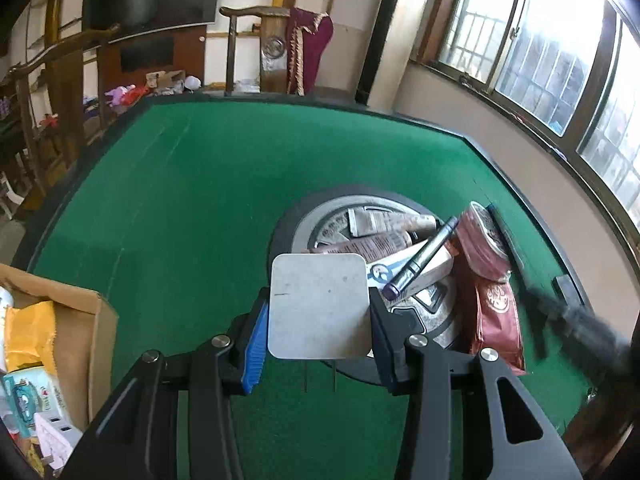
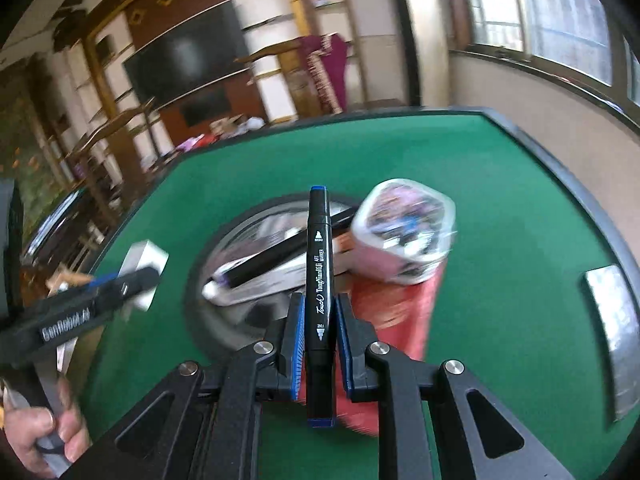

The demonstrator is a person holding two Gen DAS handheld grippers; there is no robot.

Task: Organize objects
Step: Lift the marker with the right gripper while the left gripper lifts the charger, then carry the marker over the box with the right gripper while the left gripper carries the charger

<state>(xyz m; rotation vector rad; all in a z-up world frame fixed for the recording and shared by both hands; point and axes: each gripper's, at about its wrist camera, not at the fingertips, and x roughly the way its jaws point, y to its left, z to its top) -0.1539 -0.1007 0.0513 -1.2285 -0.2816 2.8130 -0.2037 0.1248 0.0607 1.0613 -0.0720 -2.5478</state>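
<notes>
My left gripper [image 1: 318, 328] is shut on a flat white square box [image 1: 319, 306] and holds it above the near edge of a round metal tray [image 1: 316, 228]. The tray holds cosmetic tubes [image 1: 384, 222], a purple-capped marker [image 1: 424, 256] and a red foil bag [image 1: 494, 304]. My right gripper [image 2: 319, 340] is shut on a black art marker [image 2: 319, 280] with blue ends, upright above the same tray [image 2: 208, 320]. The left gripper with the white box [image 2: 140, 272] shows at the left of the right wrist view. The right gripper [image 1: 560, 312] shows blurred at the right of the left wrist view.
The table is covered in green felt [image 1: 200, 200] with a dark raised rim. A cardboard box [image 1: 68, 328] with packets stands at the near left. A metal plate [image 2: 616, 328] sits in the table at the right. Chairs and windows lie beyond.
</notes>
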